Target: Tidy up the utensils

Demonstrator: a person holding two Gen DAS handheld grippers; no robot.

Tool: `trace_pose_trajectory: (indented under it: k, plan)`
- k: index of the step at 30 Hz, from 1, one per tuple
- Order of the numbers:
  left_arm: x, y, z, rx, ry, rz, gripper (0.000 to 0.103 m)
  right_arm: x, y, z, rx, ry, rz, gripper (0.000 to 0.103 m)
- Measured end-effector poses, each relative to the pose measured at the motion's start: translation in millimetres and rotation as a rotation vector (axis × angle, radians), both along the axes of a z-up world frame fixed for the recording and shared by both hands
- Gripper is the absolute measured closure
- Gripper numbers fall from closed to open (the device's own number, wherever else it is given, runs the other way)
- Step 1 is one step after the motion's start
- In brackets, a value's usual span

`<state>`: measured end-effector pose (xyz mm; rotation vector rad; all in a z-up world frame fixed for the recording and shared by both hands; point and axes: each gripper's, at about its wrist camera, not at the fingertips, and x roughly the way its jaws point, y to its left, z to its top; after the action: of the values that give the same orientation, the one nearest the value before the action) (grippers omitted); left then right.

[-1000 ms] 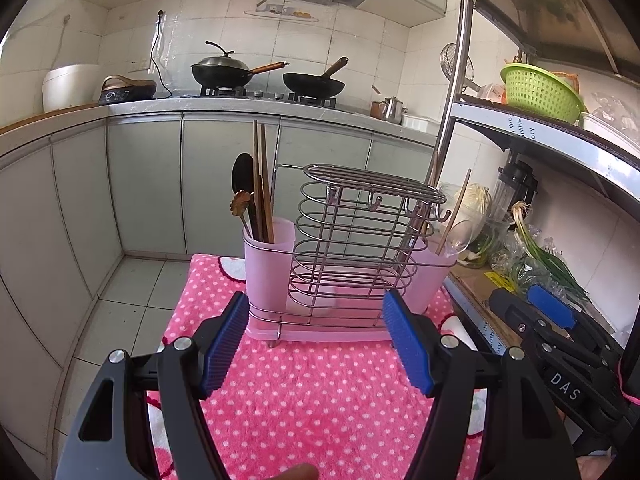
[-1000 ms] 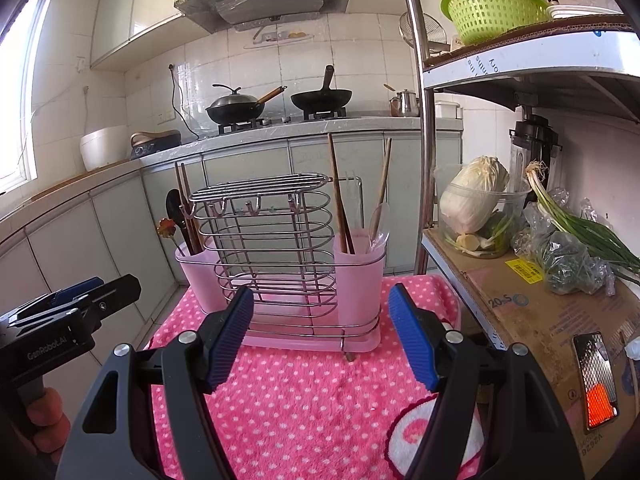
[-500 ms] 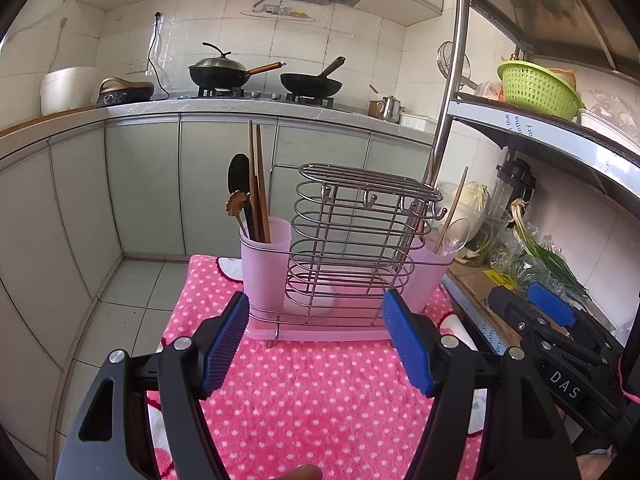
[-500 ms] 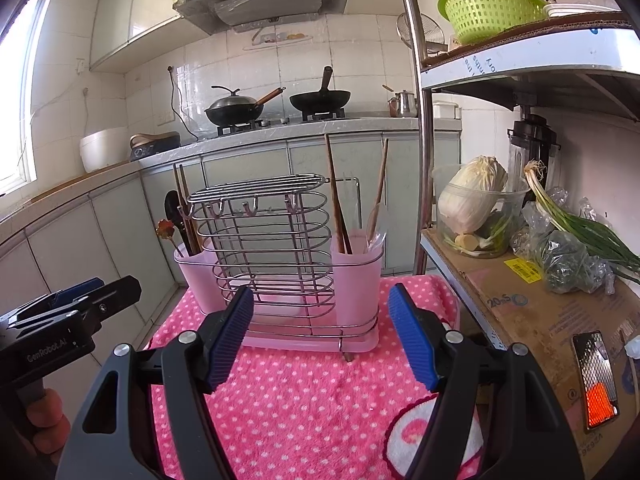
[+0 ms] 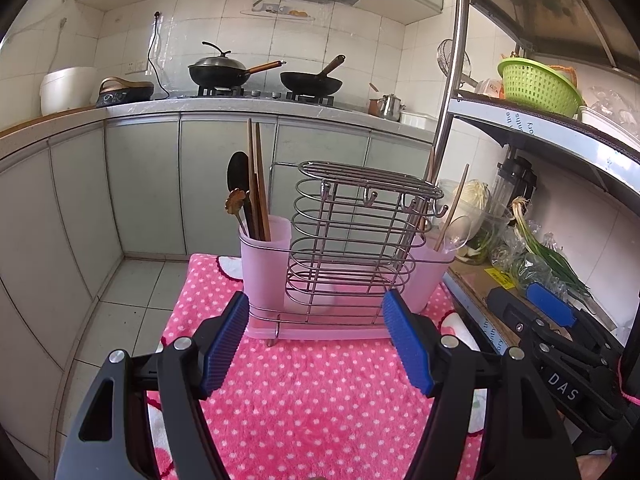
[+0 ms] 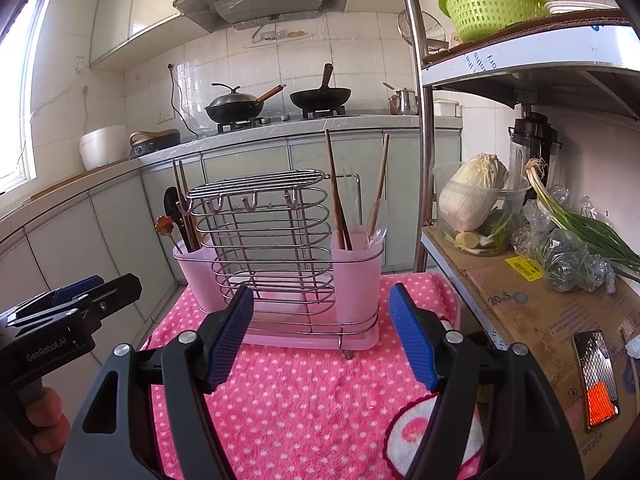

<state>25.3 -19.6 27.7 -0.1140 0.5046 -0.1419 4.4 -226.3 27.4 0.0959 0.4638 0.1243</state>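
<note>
Towel (image 5: 320,400): a pink dotted cloth covers the surface, probably to cushion the rack.
Rack (image 5: 352,248): the wire holder stands upright on it, a pink cup at each end.
Left cup (image 5: 264,256): holds a dark spoon and chopsticks, handles up.
Right cup (image 6: 356,268): holds chopsticks and a clear spoon.
Left gripper (image 5: 314,340): wide open, empty, short of the rack.
Right gripper (image 6: 320,336): likewise wide open, empty.

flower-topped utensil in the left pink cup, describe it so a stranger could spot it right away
Find the wire utensil rack on the pink dotted towel. In its left pink cup stand dark chopsticks and a black spoon. The flower-topped utensil leans outward, shortest there, alone ending in a brownish flower.
</note>
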Motion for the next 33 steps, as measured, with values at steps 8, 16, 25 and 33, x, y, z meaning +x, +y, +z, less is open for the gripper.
trace_pose_trajectory:
  k: [8,16,25,33]
  plan:
    - [1.7,-0.1,-1.4,0.001,0.004,0.000,0.035,2.8,-1.2,-2.2,-0.001,0.006,0.003,0.032]
    - [7.1,-1.3,-6.5,0.006,0.017,-0.005,0.035,7.3,-2.2,-6.2,-0.003,0.017,0.006,0.032]
    - [14.7,-3.7,-12.0,0.008,0.036,-0.007,0.035,14.1,-4.7,-11.5,-0.003,0.033,0.005,0.032]
    - [22.2,-3.1,-18.1,0.012,0.052,-0.004,0.035,21.1,-4.8,-17.0,-0.006,0.050,0.004,0.032]
